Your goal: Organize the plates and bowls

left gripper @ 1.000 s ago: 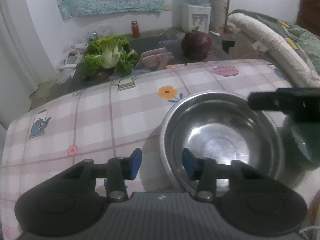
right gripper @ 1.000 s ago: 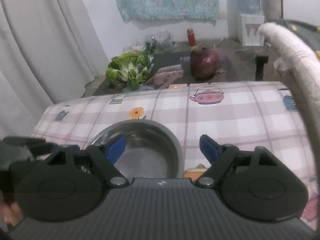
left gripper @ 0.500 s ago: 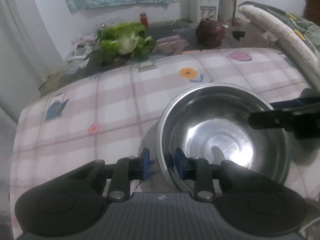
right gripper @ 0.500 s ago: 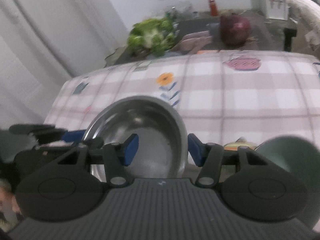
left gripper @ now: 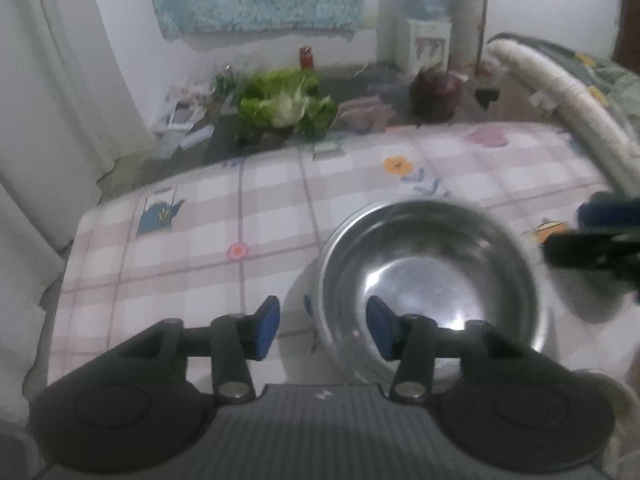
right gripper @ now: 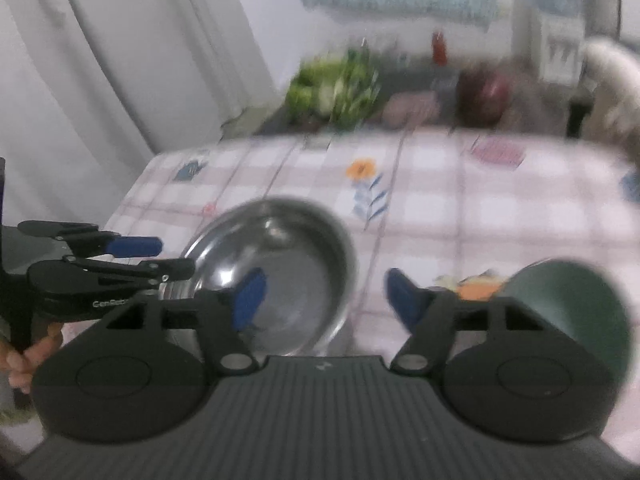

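Behind the right gripper [right gripper: 322, 296], a green bowl [right gripper: 576, 300] sits half-hidden.

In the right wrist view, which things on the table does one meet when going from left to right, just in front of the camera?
Left gripper → steel bowl → orange print on the checked tablecloth → green bowl.
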### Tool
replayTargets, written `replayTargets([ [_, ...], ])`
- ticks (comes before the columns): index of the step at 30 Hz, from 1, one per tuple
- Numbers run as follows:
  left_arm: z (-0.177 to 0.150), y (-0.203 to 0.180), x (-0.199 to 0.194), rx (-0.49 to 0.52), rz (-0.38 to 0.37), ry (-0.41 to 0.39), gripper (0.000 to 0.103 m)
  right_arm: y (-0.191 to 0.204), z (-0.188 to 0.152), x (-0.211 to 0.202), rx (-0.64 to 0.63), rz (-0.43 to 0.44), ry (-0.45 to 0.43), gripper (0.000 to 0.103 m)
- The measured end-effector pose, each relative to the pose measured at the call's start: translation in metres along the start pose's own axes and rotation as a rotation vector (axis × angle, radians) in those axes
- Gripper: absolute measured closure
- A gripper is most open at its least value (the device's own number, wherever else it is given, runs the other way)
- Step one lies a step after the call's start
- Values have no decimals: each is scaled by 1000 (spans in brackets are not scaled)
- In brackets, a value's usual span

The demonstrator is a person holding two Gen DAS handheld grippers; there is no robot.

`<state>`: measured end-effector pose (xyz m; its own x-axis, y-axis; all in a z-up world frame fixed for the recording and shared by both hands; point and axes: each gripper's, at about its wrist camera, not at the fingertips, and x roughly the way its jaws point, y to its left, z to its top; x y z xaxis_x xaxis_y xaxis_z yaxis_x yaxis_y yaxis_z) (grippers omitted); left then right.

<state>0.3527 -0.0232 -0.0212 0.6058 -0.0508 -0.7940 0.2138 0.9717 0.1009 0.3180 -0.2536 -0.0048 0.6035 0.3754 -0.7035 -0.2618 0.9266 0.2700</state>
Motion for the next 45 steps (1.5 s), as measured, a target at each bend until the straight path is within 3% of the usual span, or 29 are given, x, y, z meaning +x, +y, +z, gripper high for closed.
replayTargets([
  [4,5,-10,-24,-4,-43,-52,45,-1,3,-58,-100,-119,-120,1],
  [10,11,-44,-47,5,-149,-91,38,-16,-8,-132,-205,-368,-211,1],
  [14,13,-73,-54,30,-212,-102,31,-37,-25,-165,-241,-504,-203,1],
  [20,21,-120,-56,90,-270,-118,23,-70,-45,-203,-154,-395,-153,1],
  [22,23,-133,-52,104,-287,-118,18,-73,-49,-207,-216,-369,-136,1],
  [26,28,-157,-43,108,-293,-125,16,-67,-59,-197,-303,-334,-116,1],
  [33,38,-190,-17,114,-270,-105,16,-101,-50,-171,-167,-253,-144,1],
  [37,41,-202,0,127,-253,-81,21,-116,-51,-140,-171,-251,-131,2],
  [40,40,-207,13,133,-253,-41,30,-126,-54,-119,-161,-252,-109,4],
  [45,36,-207,25,121,-256,-13,36,-152,-53,-92,-30,-199,-80,23],
])
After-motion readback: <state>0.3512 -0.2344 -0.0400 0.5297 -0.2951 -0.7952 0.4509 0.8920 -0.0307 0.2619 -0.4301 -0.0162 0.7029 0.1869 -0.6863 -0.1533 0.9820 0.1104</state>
